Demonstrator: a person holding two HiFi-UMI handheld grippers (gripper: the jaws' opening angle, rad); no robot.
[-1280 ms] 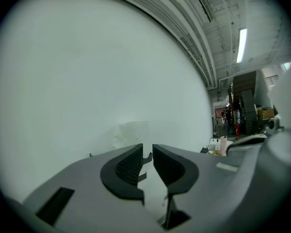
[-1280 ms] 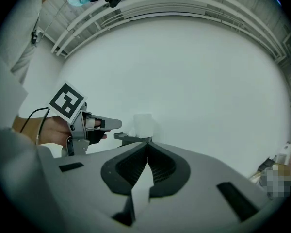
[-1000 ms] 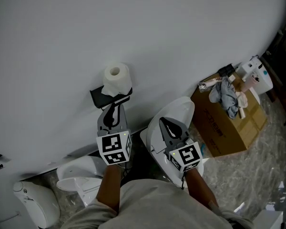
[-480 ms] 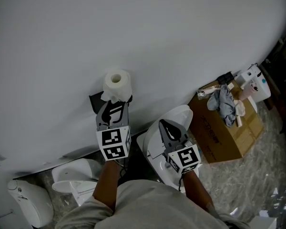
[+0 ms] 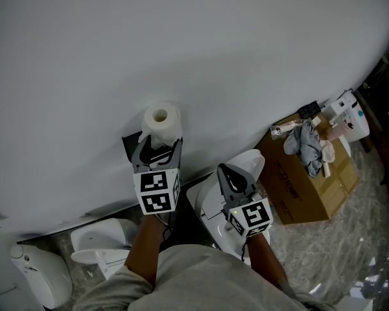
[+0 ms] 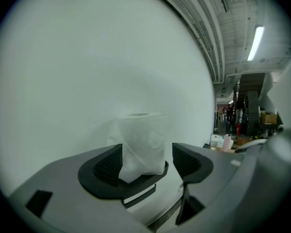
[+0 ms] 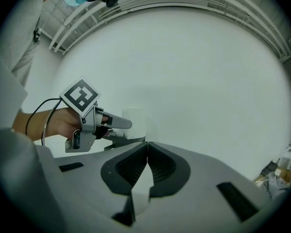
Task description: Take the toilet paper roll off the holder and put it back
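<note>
The left claw (image 5: 158,150) is hovering at the toilet paper roll (image 5: 161,123), which is standing upright on the black holder (image 5: 130,140) against the wall (image 5: 181,44). Its jaws have just been opening and are standing wide, with the roll's lower part sitting between them but not pinched. This is looking like the take-off grasp, so the next move is calling for a gentle squeeze on the soft sides and a straight lift, while the right claw (image 5: 234,181) is waiting alongside, closed and empty.

Toilet paper roll (image 5: 160,123): soft white paper, lightly embossed. Holder (image 5: 129,141): matt black. Box (image 5: 309,188): brown cardboard. Wall (image 5: 181,44): smooth, matt white.
</note>
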